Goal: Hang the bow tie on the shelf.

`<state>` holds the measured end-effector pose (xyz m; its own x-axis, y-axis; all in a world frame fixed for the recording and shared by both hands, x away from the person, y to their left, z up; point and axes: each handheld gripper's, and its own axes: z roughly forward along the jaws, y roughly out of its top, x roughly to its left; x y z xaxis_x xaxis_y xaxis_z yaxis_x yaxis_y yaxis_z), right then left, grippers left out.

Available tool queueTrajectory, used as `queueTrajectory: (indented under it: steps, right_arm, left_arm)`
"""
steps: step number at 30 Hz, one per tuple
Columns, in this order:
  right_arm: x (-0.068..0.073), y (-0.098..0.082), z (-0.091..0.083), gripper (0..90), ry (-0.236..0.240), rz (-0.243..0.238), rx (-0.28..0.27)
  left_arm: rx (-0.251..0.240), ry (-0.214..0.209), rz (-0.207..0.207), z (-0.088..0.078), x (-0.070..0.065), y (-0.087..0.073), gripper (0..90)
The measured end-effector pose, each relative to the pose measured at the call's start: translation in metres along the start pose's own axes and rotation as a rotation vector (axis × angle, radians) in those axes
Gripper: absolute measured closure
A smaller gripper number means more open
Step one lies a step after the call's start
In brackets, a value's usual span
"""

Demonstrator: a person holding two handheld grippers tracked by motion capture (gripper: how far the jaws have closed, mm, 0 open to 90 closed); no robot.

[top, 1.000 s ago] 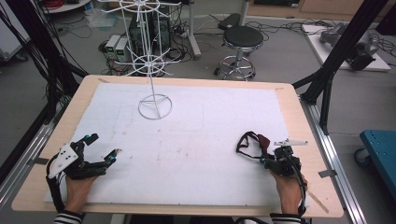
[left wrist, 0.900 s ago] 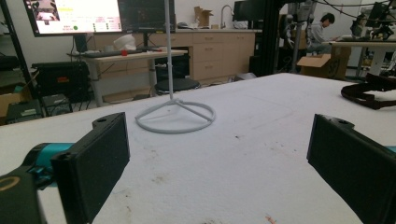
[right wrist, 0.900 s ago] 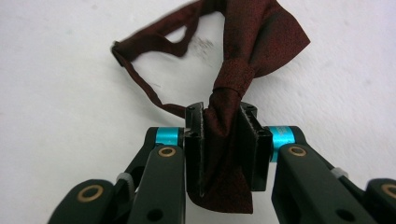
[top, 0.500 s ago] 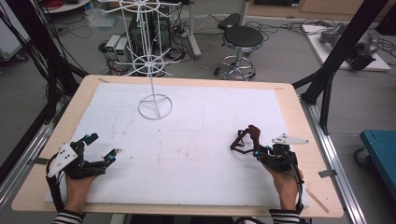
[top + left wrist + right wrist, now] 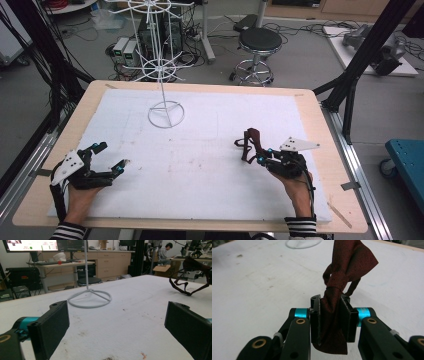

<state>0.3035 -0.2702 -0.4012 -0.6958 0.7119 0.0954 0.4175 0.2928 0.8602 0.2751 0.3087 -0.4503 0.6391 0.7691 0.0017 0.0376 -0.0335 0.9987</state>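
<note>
A dark red bow tie (image 5: 348, 267) with a thin strap is pinched between the pads of my right gripper (image 5: 333, 320), which is shut on its cloth. In the high view the bow tie (image 5: 251, 141) hangs just above the white mat, at the right gripper (image 5: 262, 157) on the table's right. From the left gripper view the bow tie (image 5: 192, 267) shows at the far right with its strap drooping. My left gripper (image 5: 111, 157) rests at the table's left front, wide open, nothing between its fingers (image 5: 51, 327). A white wire stand (image 5: 165, 114) rises from a ring base at the mat's back.
A white mat (image 5: 200, 155) covers the wooden table (image 5: 330, 165). The wire stand's ring base (image 5: 89, 298) sits ahead of the left gripper. Black frame posts flank the table; a stool (image 5: 258, 42) and cables lie on the floor beyond.
My right gripper has moved left and forward with the bow tie, lifting it a little off the mat. The left gripper has stayed where it was.
</note>
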Motion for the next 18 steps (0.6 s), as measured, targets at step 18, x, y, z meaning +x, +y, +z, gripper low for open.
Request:
queueTrajectory:
  steps: [18]
  right_arm:
    - [0.012, 0.027, 0.018, 73.6, 0.190, -0.117, -0.073]
  left_arm:
    - [0.059, -0.145, 0.011, 0.018, 0.002, 0.037, 6.2]
